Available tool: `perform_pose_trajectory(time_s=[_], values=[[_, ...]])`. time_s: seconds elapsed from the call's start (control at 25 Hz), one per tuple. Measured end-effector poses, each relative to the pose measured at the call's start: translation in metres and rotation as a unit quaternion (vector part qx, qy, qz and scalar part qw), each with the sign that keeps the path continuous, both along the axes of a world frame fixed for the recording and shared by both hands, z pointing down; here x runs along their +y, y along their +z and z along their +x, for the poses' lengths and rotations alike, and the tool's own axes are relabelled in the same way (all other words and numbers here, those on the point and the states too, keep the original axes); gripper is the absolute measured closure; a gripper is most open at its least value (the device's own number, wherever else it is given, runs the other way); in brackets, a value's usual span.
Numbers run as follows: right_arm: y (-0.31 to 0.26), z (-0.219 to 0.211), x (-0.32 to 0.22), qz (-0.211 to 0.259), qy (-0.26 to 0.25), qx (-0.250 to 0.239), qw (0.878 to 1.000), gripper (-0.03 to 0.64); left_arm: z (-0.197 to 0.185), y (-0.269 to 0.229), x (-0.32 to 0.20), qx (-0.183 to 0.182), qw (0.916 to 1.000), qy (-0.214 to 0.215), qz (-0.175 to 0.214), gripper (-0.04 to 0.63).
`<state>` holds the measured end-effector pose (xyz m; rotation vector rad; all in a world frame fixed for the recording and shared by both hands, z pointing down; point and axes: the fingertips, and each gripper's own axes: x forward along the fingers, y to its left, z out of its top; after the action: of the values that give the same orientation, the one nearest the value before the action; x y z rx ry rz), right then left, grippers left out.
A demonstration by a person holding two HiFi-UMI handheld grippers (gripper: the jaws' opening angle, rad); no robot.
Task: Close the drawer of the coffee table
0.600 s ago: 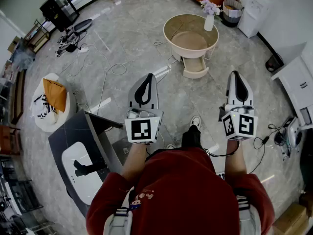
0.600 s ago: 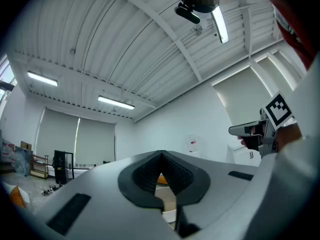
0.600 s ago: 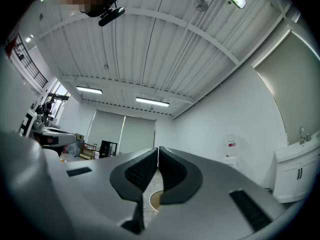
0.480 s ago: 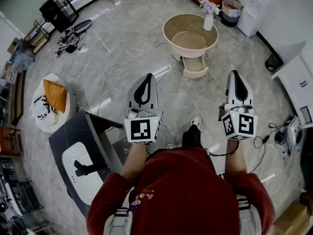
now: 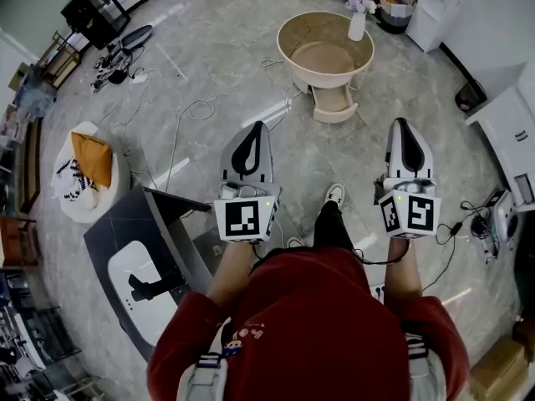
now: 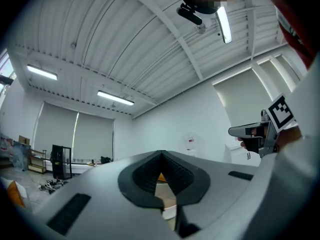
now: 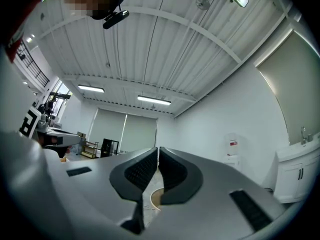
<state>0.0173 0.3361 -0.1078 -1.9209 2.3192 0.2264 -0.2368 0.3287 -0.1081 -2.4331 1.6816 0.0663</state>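
The round beige coffee table (image 5: 294, 33) stands on the grey floor well ahead of me, with a white vase of flowers (image 5: 358, 23) on its far right rim. Its drawer (image 5: 334, 104) sticks out towards me, open. My left gripper (image 5: 254, 127) and right gripper (image 5: 403, 124) are held side by side, pointing towards the table and well short of it. Both are shut and hold nothing. In the left gripper view the pads (image 6: 145, 171) meet at their tips. In the right gripper view a sliver of the table (image 7: 155, 198) shows below the closed pads (image 7: 172, 174).
A dark stand (image 5: 138, 224) with a white device is at my lower left. A white beanbag with an orange cushion (image 5: 90, 161) lies at the left, and cables (image 5: 191, 111) trail over the floor. White cabinets (image 5: 512, 132) line the right, and a basket (image 5: 398, 7) stands behind the table.
The person's foot has stepped forward and the floor scene has shifted slightly in the head view. Both grippers keep the same pose, shut.
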Motion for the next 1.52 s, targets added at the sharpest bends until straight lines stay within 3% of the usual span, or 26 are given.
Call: perform_pose_trajectory(time_s=[0.2,0.36,0.6,0.88,1.04,1.2,1.36,1.52], values=[[0.012,0.018,-0.029,-0.01,0.016,0.0,1.0,0.591,0.015,0.004,-0.035,0.007,1.0,0.002,-0.003,0.586],[0.02,0.034,-0.068,-0.018,0.023,-0.011,1.0,0.592,0.032,0.013,-0.072,-0.011,0.9998,0.011,-0.016,0.586],[0.029,0.059,-0.137,-0.027,0.028,-0.013,0.999,0.591,0.061,0.01,-0.144,0.004,0.9998,0.016,-0.009,0.586],[0.032,0.111,-0.221,-0.035,0.029,-0.014,0.999,0.591,0.118,0.005,-0.232,0.001,0.9997,0.021,-0.012,0.587],[0.036,0.141,-0.266,-0.038,0.029,-0.016,0.999,0.592,0.147,0.013,-0.272,-0.024,0.9993,0.021,-0.022,0.586],[0.042,0.163,-0.3,-0.036,0.023,-0.019,0.999,0.591,0.172,0.011,-0.306,0.0,0.9998,0.013,-0.014,0.586],[0.048,0.175,-0.329,-0.044,0.025,-0.016,0.999,0.591,0.184,0.026,-0.329,-0.04,0.9983,0.017,-0.039,0.586],[0.054,0.172,-0.349,-0.045,0.025,-0.013,0.999,0.591,0.185,0.03,-0.349,-0.04,0.9984,0.02,-0.034,0.586]])
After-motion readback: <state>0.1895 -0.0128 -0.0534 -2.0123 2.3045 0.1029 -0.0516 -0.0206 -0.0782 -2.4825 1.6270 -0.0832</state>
